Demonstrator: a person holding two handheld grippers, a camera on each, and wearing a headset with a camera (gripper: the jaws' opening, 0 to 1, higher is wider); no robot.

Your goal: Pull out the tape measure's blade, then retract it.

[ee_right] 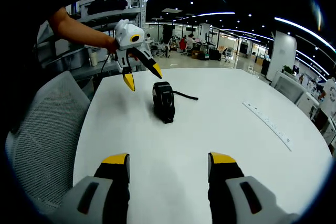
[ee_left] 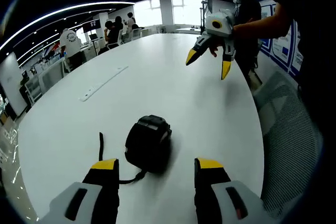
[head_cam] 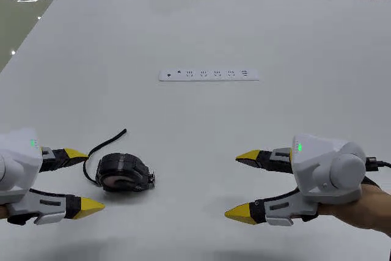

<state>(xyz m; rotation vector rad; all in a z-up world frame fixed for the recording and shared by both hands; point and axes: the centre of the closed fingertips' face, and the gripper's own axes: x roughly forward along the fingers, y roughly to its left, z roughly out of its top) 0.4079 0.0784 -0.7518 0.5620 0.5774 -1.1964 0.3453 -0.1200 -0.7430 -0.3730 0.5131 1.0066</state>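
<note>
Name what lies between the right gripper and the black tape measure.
Bare white tabletop separates right gripper from black tape measure, per the head view.

Head view is looking forward and down over the worktop [head_cam: 201,35] from its near edge. Left gripper view is riding low, close behind the tape measure [ee_left: 148,142], facing the right hand-held gripper [ee_left: 206,69]. Right gripper view is facing the opposite way from farther back, sharing the tape measure and catching the left hand-held gripper [ee_right: 144,81].
</note>
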